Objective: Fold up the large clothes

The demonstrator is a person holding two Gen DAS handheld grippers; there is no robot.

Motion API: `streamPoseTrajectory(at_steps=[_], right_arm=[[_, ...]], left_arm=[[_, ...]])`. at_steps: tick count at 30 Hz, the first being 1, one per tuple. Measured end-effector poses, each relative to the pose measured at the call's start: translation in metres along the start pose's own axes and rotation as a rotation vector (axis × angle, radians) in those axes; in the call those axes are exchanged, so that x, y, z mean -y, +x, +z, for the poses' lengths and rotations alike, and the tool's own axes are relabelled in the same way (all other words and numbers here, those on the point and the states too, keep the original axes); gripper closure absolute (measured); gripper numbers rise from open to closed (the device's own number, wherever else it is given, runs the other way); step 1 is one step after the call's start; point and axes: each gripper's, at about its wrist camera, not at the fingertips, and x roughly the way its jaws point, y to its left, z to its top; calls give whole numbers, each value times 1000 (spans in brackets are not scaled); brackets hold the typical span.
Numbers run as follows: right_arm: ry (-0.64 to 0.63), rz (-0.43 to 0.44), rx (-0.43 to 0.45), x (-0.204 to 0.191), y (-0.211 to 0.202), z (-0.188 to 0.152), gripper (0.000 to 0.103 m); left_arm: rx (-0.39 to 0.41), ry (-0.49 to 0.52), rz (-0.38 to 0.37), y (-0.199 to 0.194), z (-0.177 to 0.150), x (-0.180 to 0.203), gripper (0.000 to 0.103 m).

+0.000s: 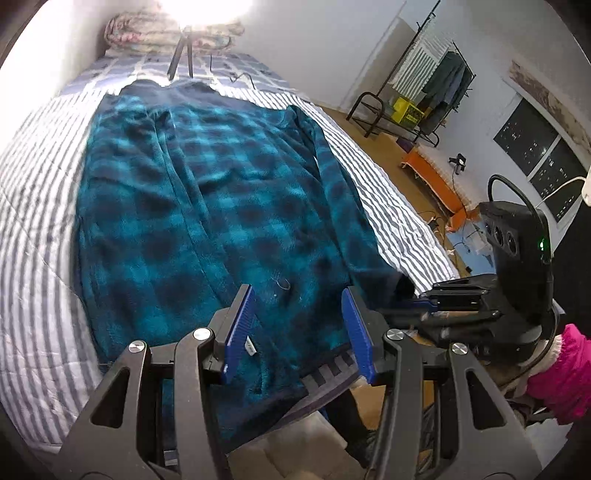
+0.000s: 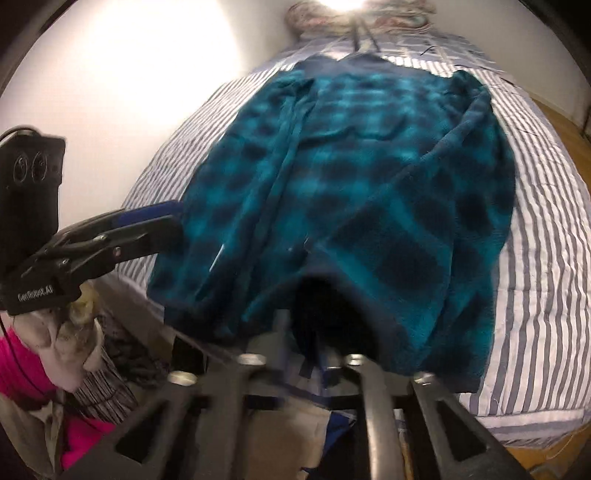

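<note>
A teal and navy plaid fleece garment (image 1: 207, 206) lies spread flat on the striped bed cover (image 1: 33, 206), collar at the far end. Its right sleeve (image 2: 436, 206) is folded in over the body, and the dark cuff (image 2: 321, 306) ends at the near hem. My left gripper (image 1: 297, 295) hovers over the near hem, its blue pads (image 1: 240, 325) apart with nothing pressed between them. My right gripper (image 1: 421, 306) is at the near right corner beside the cuff. In the right wrist view the cuff hides its fingertips. The left gripper (image 2: 162, 221) shows at the garment's left edge.
A tripod (image 1: 181, 51) and folded bedding (image 1: 166, 29) sit at the far end of the bed. A white wall (image 2: 110, 92) runs along the bed's left side. On the right, wooden floor holds a clothes rack (image 1: 436, 85) and an orange mat (image 1: 432, 173). A pink sleeve (image 1: 561, 373) shows.
</note>
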Motion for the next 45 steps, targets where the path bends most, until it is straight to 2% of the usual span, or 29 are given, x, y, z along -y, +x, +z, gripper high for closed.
streamPoseTrajectory(at_steps=[1, 6, 10, 16, 21, 23, 25, 28, 33, 36, 41, 44, 45], right_arm=[[-5, 7, 5, 1, -1, 2, 67], [-4, 10, 57, 21, -29, 18, 67], [24, -38, 97, 47, -47, 33, 67], [108, -45, 143, 97, -54, 70, 67], [208, -62, 200, 152, -52, 111, 67], [236, -63, 213, 171, -48, 126, 66], [268, -68, 219, 192, -40, 144, 66], [324, -63, 228, 222, -25, 171, 66], [409, -49, 234, 267, 7, 217, 64], [450, -70, 235, 288, 26, 241, 64], [506, -53, 249, 317, 48, 271, 65], [510, -67, 204, 326, 65, 286, 78], [508, -66, 199, 326, 68, 288, 86]], left_arm=[[-11, -12, -13, 4, 0, -1, 53], [-57, -31, -72, 27, 3, 6, 53], [-93, -31, -60, 53, 7, 10, 53], [-150, -60, -57, 87, 13, 4, 53], [-182, -108, -92, 110, 16, -4, 54], [-193, -105, -95, 116, 16, -5, 65], [-212, -97, -114, 124, 16, -3, 86], [-221, -67, -128, 130, 14, 3, 98], [-207, -29, -162, 122, 17, 17, 101], [-192, 0, -183, 115, 19, 27, 101], [-180, 24, -228, 106, 20, 37, 101], [-187, 38, -231, 109, 19, 41, 101], [-188, 41, -232, 110, 19, 42, 101]])
